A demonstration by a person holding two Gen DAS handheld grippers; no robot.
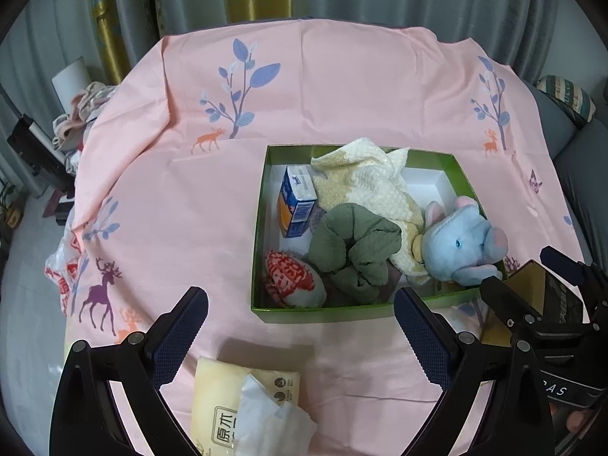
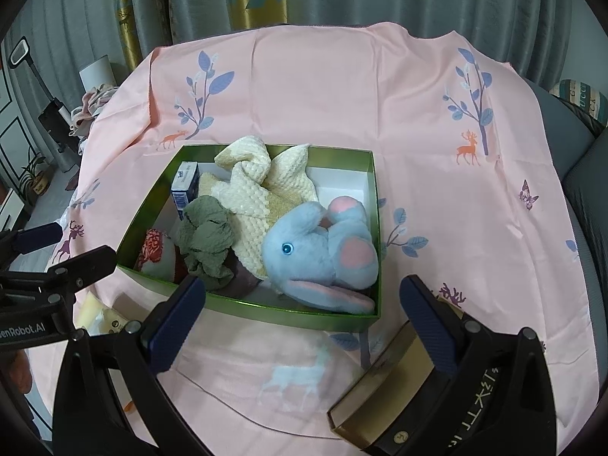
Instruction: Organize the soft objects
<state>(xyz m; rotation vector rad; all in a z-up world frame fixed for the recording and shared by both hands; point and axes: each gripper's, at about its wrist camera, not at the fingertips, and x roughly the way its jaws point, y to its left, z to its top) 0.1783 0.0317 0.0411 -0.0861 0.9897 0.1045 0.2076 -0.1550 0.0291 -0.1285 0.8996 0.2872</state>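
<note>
A green box [image 1: 266,205] [image 2: 374,190] stands on the pink cloth. In it lie a blue plush elephant [image 1: 463,241] [image 2: 323,254], a cream towel [image 1: 376,184] [image 2: 258,178], a green scrunchie [image 1: 353,250] [image 2: 207,237], a red-and-white pouch [image 1: 294,277] [image 2: 157,252] and a small blue carton [image 1: 296,199] [image 2: 186,186]. My left gripper [image 1: 300,326] is open and empty, just in front of the box. My right gripper [image 2: 302,311] is open and empty over the box's near rim by the elephant. A tissue pack [image 1: 247,406] lies under the left gripper.
A gold-and-black box [image 2: 383,387] [image 1: 547,304] lies on the cloth at the right, under my right gripper. A pink deer-print cloth [image 1: 342,87] covers the table. Curtains hang behind. Clothes [image 1: 83,114] are piled at the far left edge.
</note>
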